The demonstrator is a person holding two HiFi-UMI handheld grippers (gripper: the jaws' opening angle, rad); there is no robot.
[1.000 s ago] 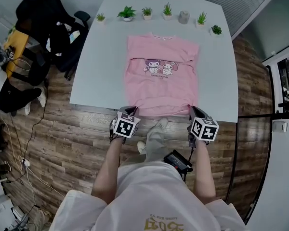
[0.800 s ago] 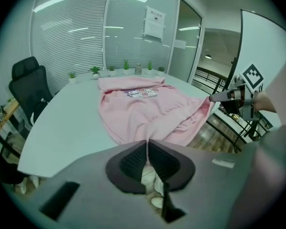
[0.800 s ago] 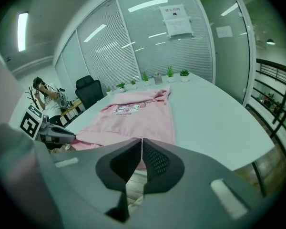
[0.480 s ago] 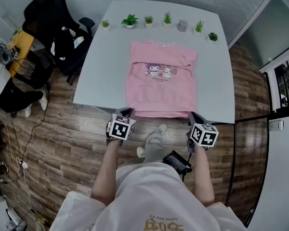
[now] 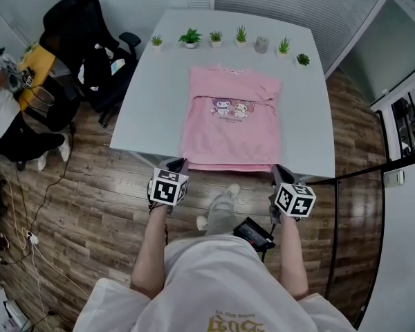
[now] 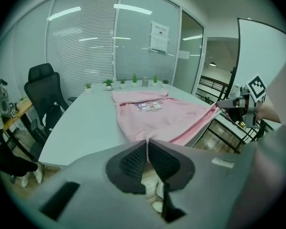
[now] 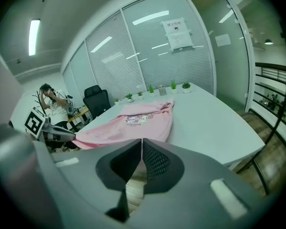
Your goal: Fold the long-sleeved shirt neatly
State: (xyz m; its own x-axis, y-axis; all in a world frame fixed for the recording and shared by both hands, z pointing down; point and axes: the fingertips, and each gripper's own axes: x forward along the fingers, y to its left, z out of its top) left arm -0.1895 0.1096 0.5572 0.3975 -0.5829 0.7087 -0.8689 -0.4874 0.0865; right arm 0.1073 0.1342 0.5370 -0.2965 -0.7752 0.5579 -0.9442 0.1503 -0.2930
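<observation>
A pink long-sleeved shirt (image 5: 229, 126) with a cartoon print lies flat on the white table (image 5: 152, 102), collar away from me. Its sleeves look tucked across the chest. My left gripper (image 5: 180, 163) is shut on the near left corner of the hem. My right gripper (image 5: 277, 169) is shut on the near right corner. Both hold the hem just past the table's near edge. In the left gripper view the pink cloth (image 6: 157, 116) runs into the closed left gripper (image 6: 147, 146). The right gripper view shows the shirt (image 7: 128, 125) meeting the closed right gripper (image 7: 141, 147).
Several small potted plants (image 5: 190, 37) and a grey cup (image 5: 261, 44) line the table's far edge. A black office chair (image 5: 90, 40) piled with dark clothes stands left of the table, near a seated person (image 5: 0, 81). Glass railing (image 5: 401, 116) runs along the right.
Both grippers have risen and drawn back toward me with the hem, which now hangs lifted off the table's near edge. Their jaws stay closed.
</observation>
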